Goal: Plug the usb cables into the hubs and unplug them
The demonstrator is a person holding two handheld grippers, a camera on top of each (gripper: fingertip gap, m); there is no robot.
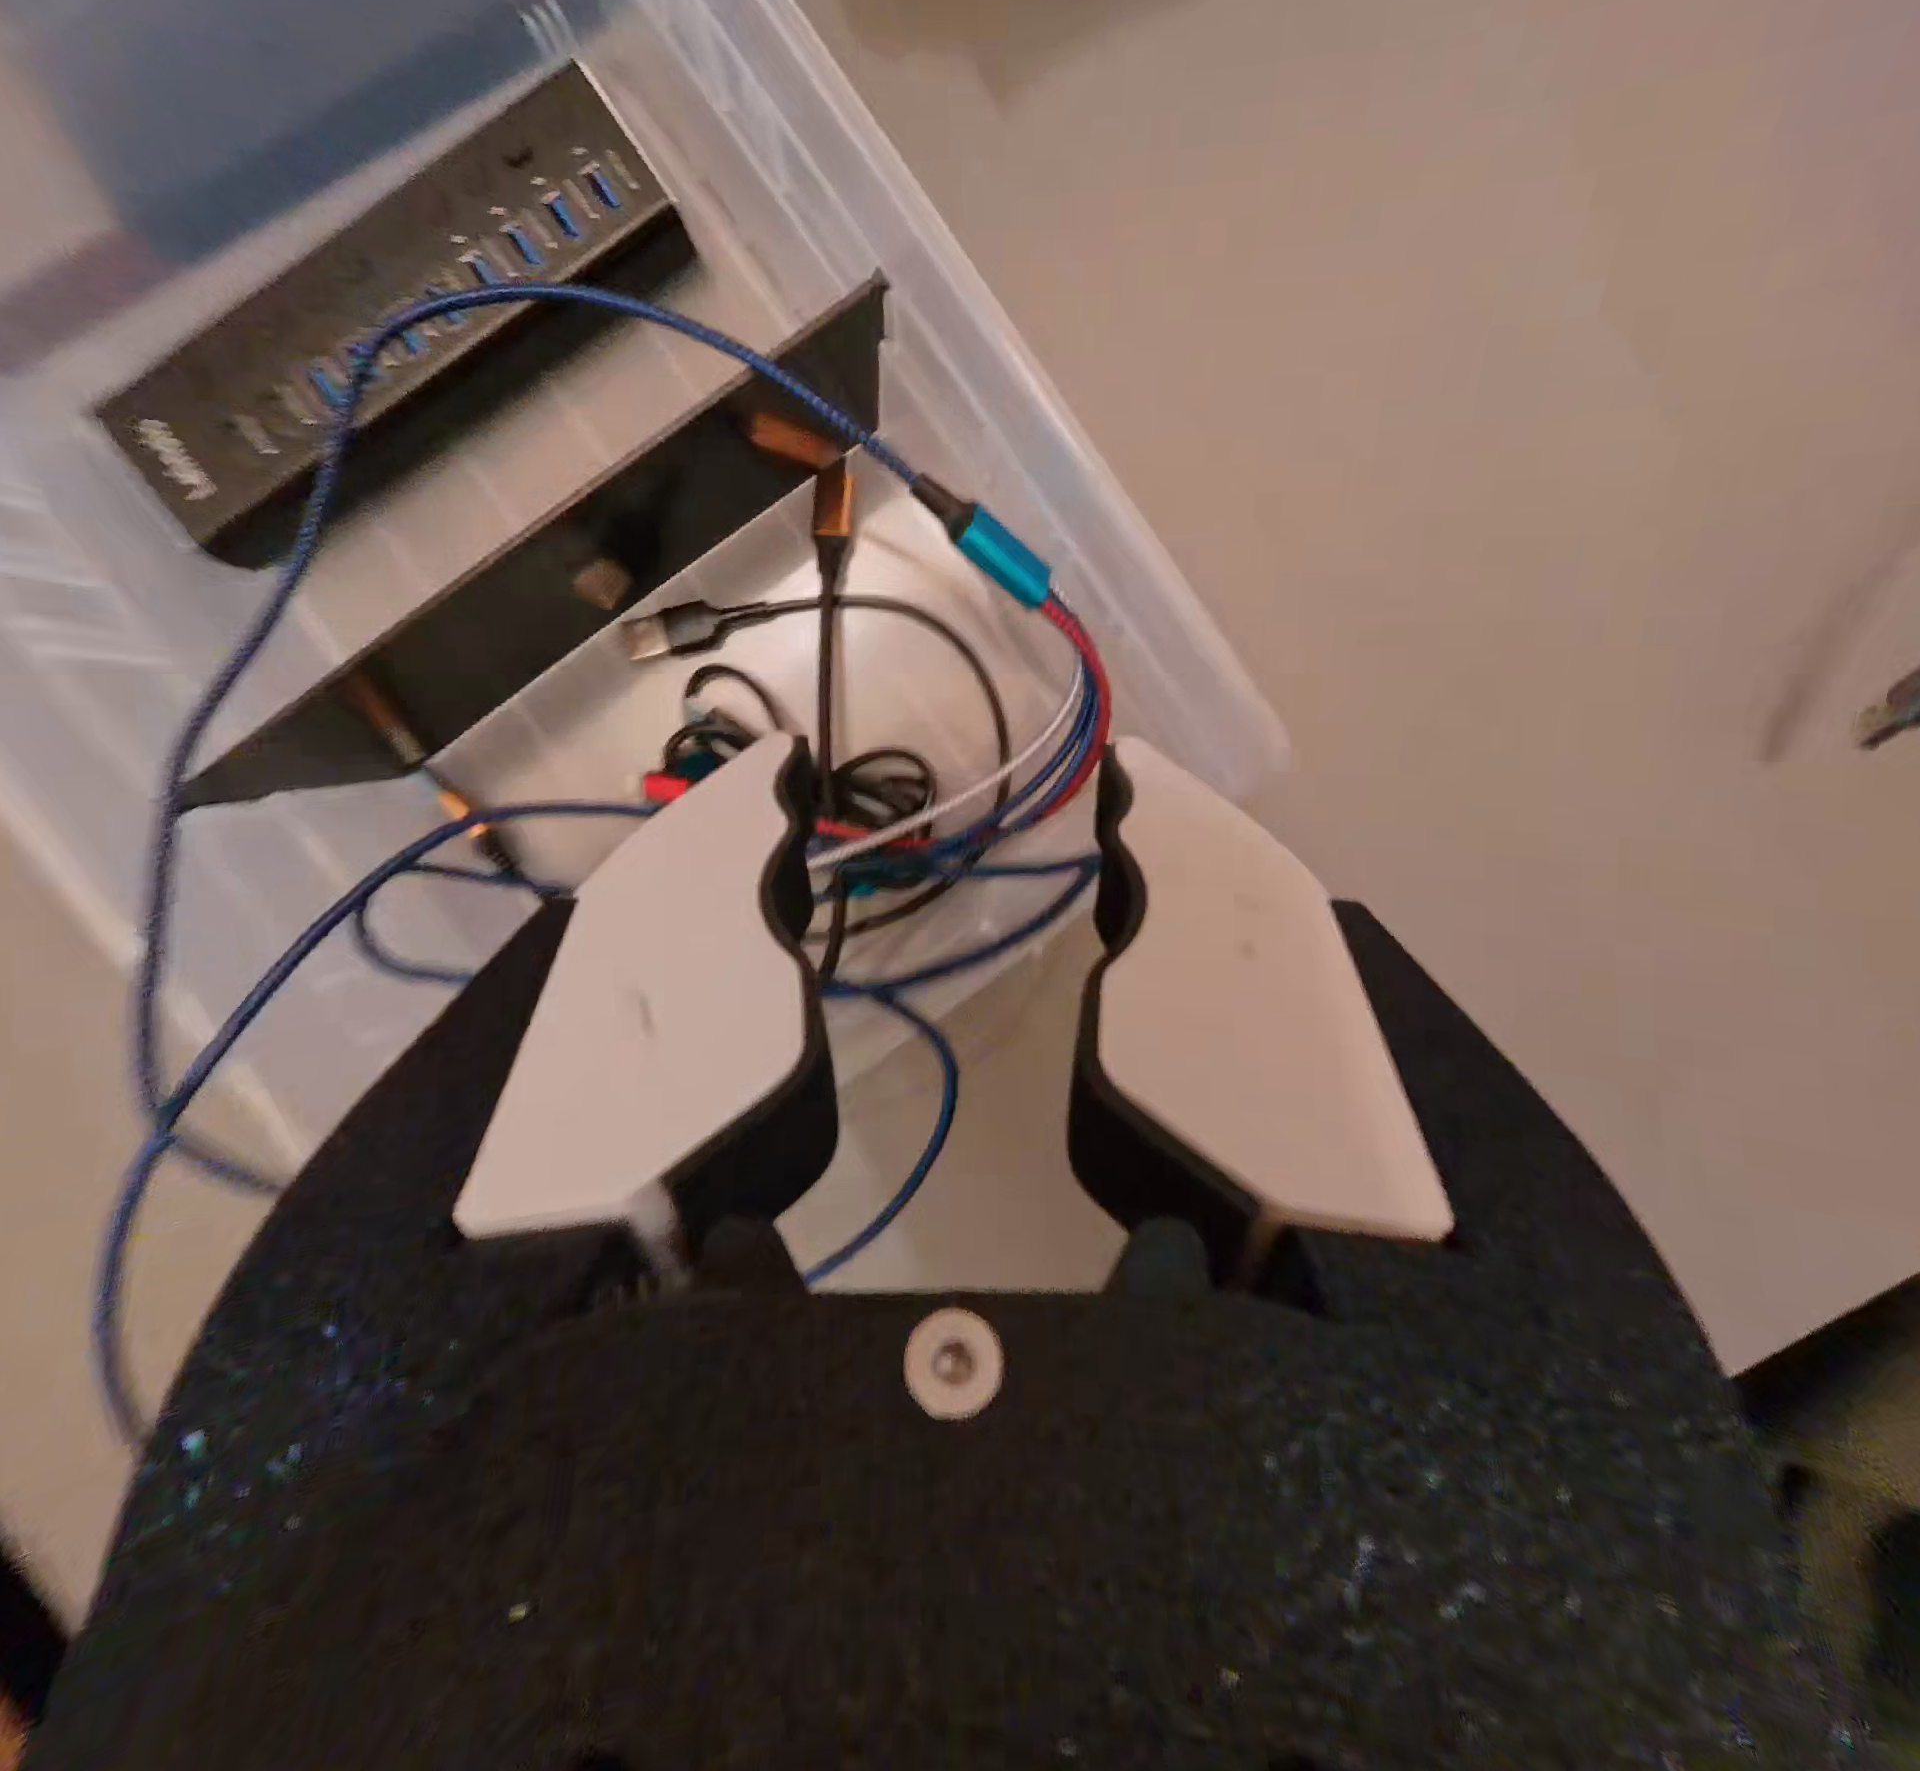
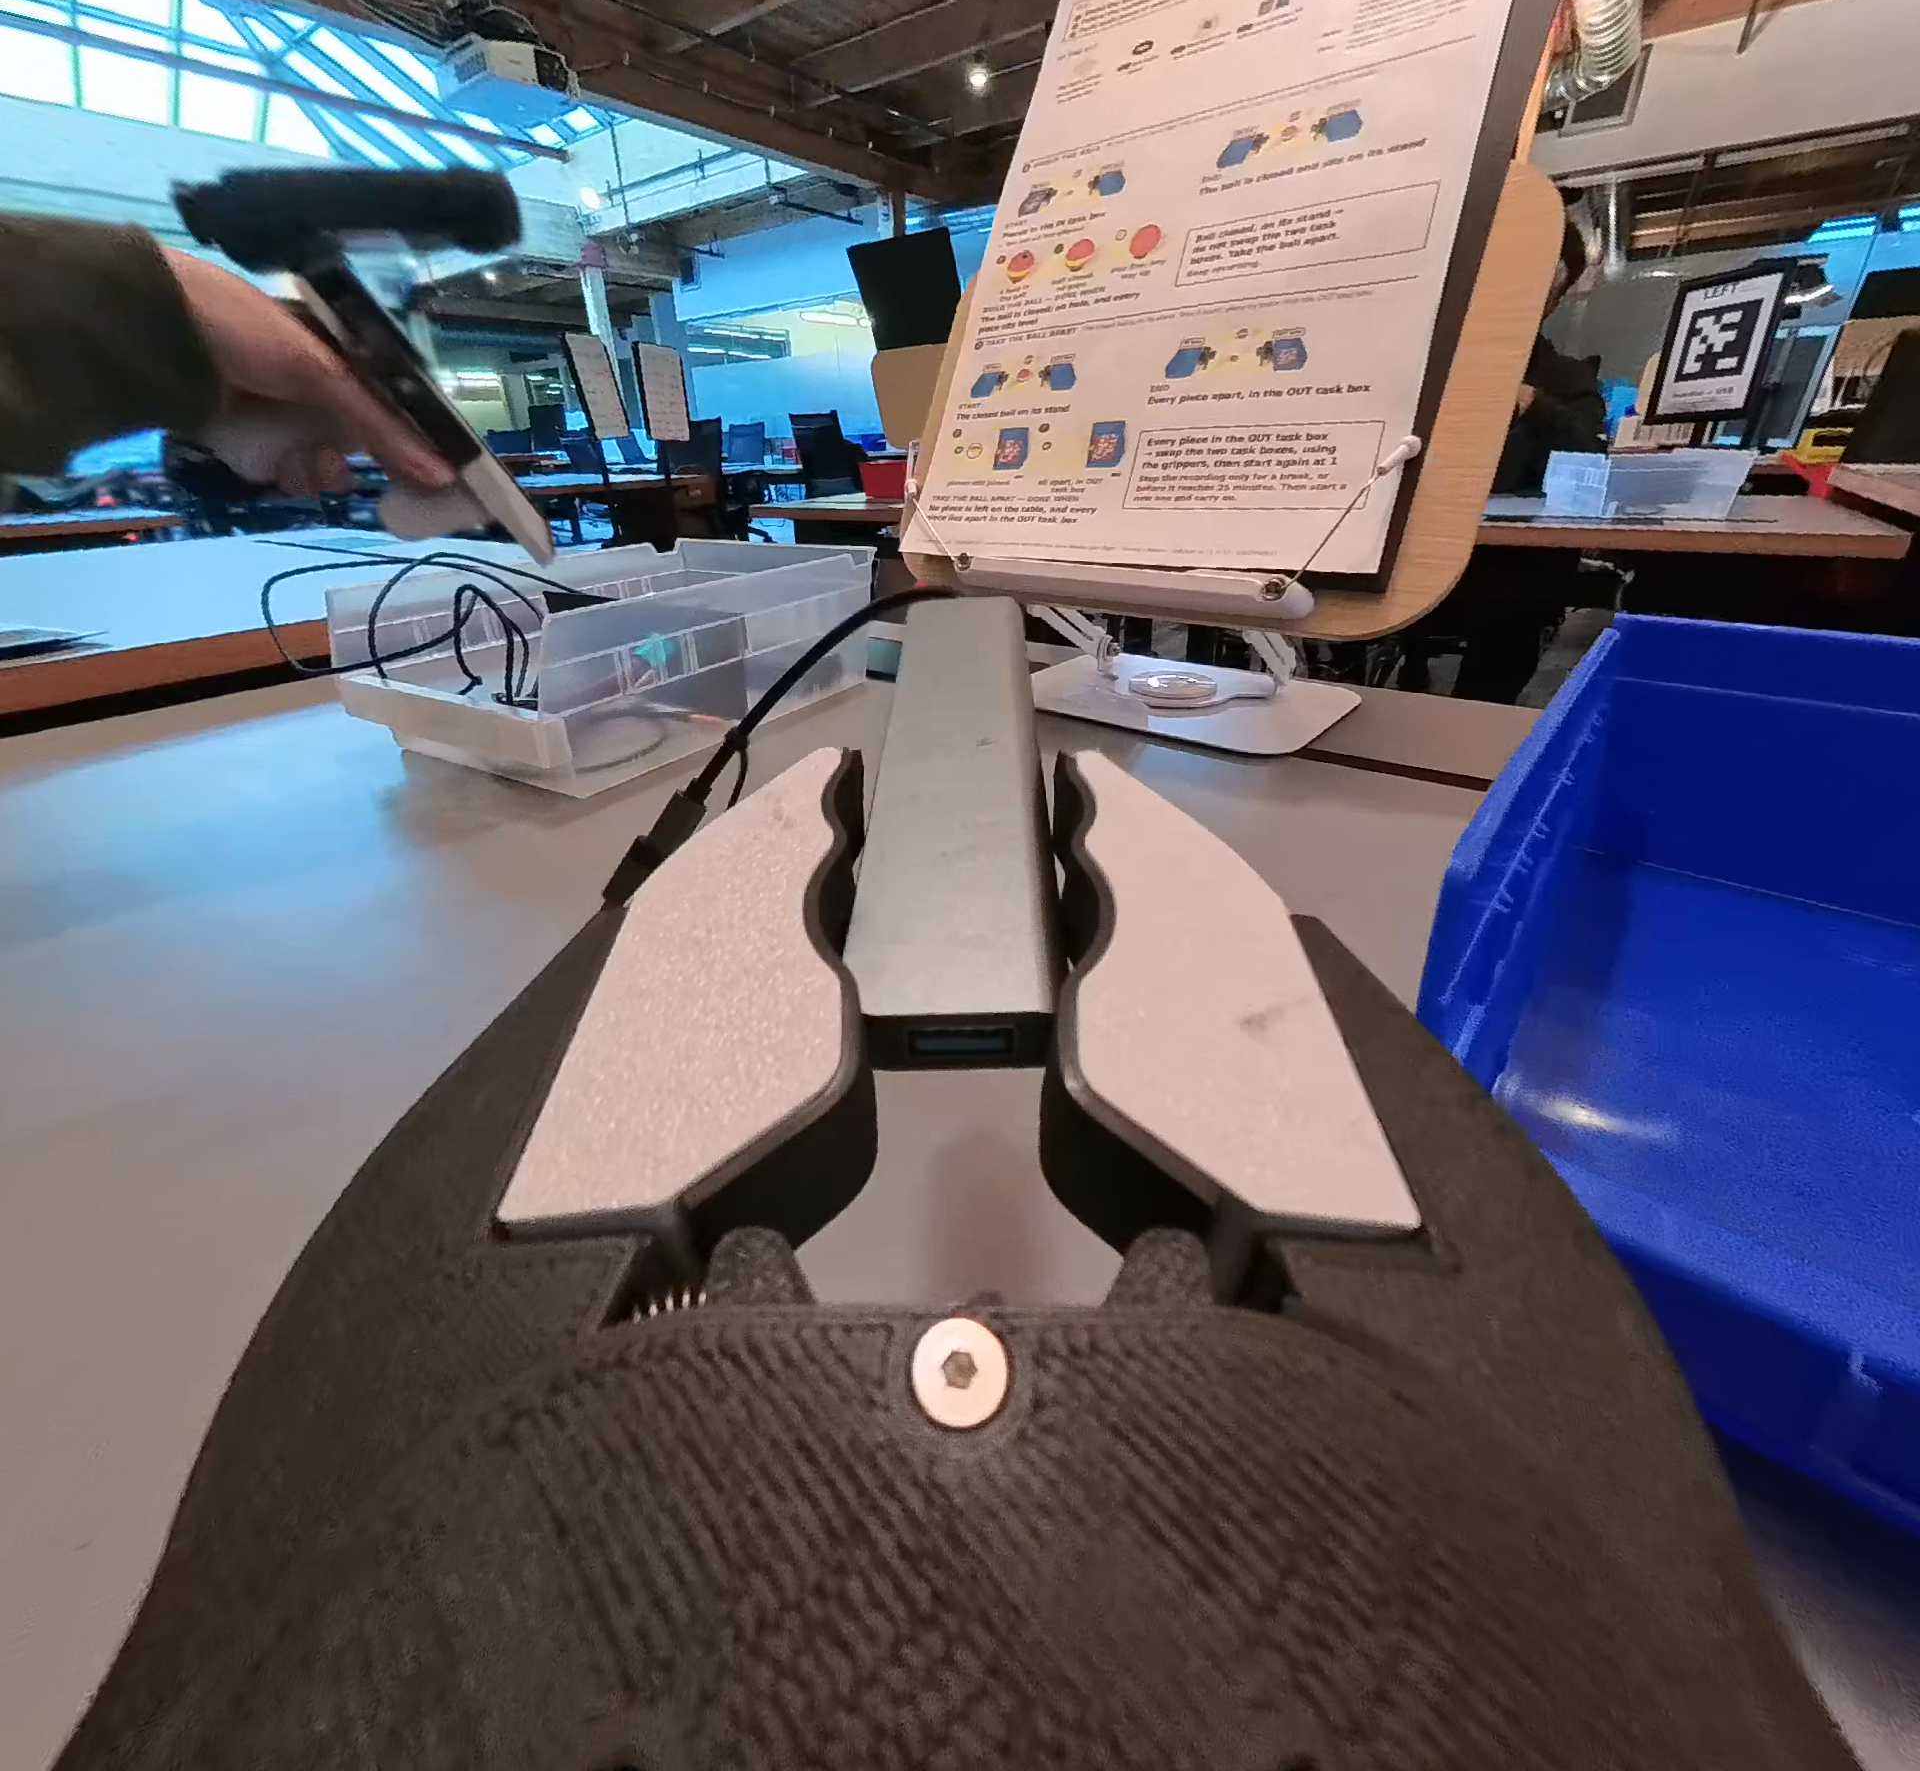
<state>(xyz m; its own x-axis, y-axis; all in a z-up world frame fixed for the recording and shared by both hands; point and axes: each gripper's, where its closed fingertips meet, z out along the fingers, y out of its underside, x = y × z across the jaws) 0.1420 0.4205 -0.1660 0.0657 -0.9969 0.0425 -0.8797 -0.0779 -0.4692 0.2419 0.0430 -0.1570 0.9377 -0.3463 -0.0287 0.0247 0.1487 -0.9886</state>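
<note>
Two grippers are at work, and the risks differ for each. A slim grey hub [image 2: 951, 817] is clamped lengthwise between the jaws of the right gripper [image 2: 954, 765], its near end port facing the camera and its thin black lead [image 2: 769, 693] trailing off toward 11 o'clock. The left gripper [image 1: 951, 786] is held with its jaws parted and nothing between them, poised over a clear plastic tray [image 1: 1039, 433] on the table [image 1: 1455, 474].

Inside that tray a long black hub [image 1: 384, 319] is seen at 11 o'clock and a dark divider [image 1: 499, 620] beside it. Toward 12 o'clock from the fingertips lies a tangle: a blue braided cable [image 1: 260, 599], a teal splitter sleeve [image 1: 1003, 558] at 1 o'clock fanning into red, white and blue strands, an orange-shelled plug [image 1: 831, 500], and a loose black USB plug [image 1: 655, 635].

Trouble is most likely from the knot itself. If one plug is pinched, neighbouring loops could be dragged up with it, since the blue cable is draped over the black hub and out past the tray wall. Two strands could be caught at once, as they are crossed just ahead of the fingertips. The grey hub could be twisted in its clamp if a plug is pushed in off-axis. Whether any cable is seated in the black hub cannot be told through the blur.
</note>
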